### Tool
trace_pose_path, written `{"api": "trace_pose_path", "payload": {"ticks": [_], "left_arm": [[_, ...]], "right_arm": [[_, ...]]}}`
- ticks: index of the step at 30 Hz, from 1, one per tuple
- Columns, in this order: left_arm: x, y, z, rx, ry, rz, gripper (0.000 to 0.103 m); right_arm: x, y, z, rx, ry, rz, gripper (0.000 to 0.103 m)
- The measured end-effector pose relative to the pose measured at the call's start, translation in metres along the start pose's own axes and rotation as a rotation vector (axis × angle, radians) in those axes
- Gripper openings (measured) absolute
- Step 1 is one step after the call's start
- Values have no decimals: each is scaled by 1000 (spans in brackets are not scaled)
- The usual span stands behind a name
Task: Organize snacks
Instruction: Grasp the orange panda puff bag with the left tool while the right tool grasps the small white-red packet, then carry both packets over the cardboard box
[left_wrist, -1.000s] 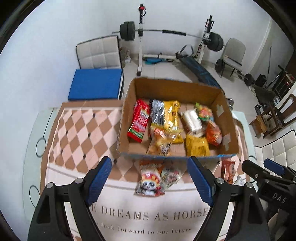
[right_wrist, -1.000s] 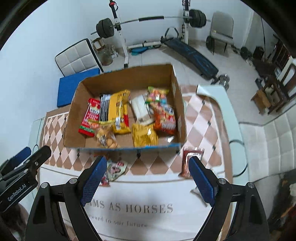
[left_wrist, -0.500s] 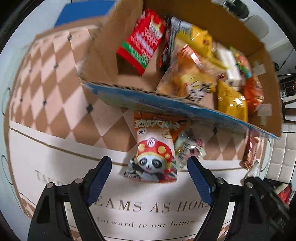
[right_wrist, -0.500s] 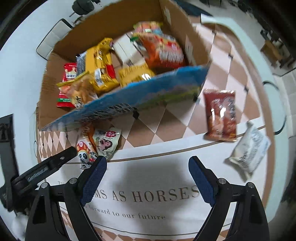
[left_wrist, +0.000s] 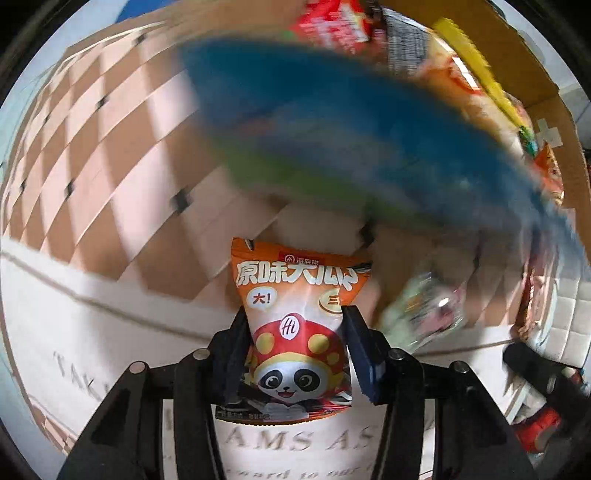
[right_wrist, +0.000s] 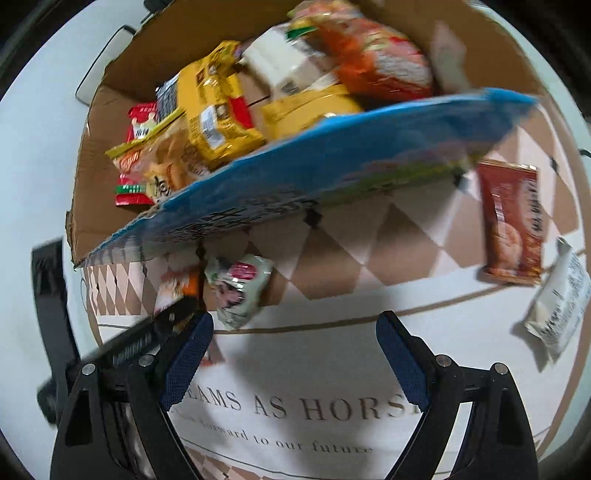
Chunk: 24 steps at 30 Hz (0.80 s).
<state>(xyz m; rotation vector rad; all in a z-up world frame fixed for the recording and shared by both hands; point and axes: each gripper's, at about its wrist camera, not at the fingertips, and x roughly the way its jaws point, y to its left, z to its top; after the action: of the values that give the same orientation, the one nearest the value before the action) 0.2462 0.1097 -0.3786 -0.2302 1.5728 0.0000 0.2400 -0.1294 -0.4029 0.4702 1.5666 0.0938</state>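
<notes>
My left gripper (left_wrist: 295, 343) is shut on an orange panda snack packet (left_wrist: 295, 325), pinching its sides in front of the cardboard box. The box (right_wrist: 280, 177) has a blue front wall and holds several snack packets. In the right wrist view my right gripper (right_wrist: 293, 354) is open and empty above the tablecloth. A pale green packet (right_wrist: 240, 288) lies just beyond its left finger, beside the left gripper's arm (right_wrist: 136, 343). A red-brown packet (right_wrist: 513, 221) and a white packet (right_wrist: 557, 299) lie on the cloth at the right.
The box stands on a checkered brown and cream tablecloth (right_wrist: 314, 402) with printed lettering. The green packet shows blurred in the left wrist view (left_wrist: 424, 306). The box's blue wall (left_wrist: 351, 129) looms close above the left gripper.
Both grippers moved lower and closer to the table in front of the box. The left gripper closed on the panda packet. The right gripper stayed open.
</notes>
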Motion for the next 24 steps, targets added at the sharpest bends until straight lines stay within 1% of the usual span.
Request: {"api": "trace_pose_path", "payload": {"ticks": [5, 8, 9, 11, 12, 13, 15, 17, 19, 21, 22, 24], "left_arm": [[-2, 31, -26, -58, 4, 11, 47], [0, 37, -34, -71, 9, 4, 49], [2, 38, -34, -74, 10, 1, 49], [4, 40, -34, -76, 11, 5, 50], [4, 38, -34, -73, 11, 12, 50], [6, 35, -34, -69, 11, 18, 50], [7, 32, -38, -61, 6, 30, 50], [9, 28, -42, -48, 17, 22, 48], [11, 11, -44, -23, 22, 28, 48], [14, 2, -57, 5, 41, 24, 48], [15, 0, -61, 11, 48, 24, 48], [18, -8, -71, 27, 61, 26, 48]], "right_arm": [[31, 27, 10, -39, 10, -23, 92], [50, 38, 15, -43, 23, -40, 92], [54, 42, 16, -44, 19, -52, 89], [60, 50, 16, -68, 8, -76, 77], [61, 52, 16, -76, 7, -80, 67], [62, 55, 15, -83, 4, -87, 56], [67, 59, 11, -105, 17, -104, 41], [68, 60, 5, -125, 33, -112, 40], [68, 56, -6, -151, 69, -130, 40], [65, 45, -22, -175, 99, -147, 40], [65, 36, -30, -169, 124, -139, 40], [63, 22, -40, -159, 145, -134, 40]]}}
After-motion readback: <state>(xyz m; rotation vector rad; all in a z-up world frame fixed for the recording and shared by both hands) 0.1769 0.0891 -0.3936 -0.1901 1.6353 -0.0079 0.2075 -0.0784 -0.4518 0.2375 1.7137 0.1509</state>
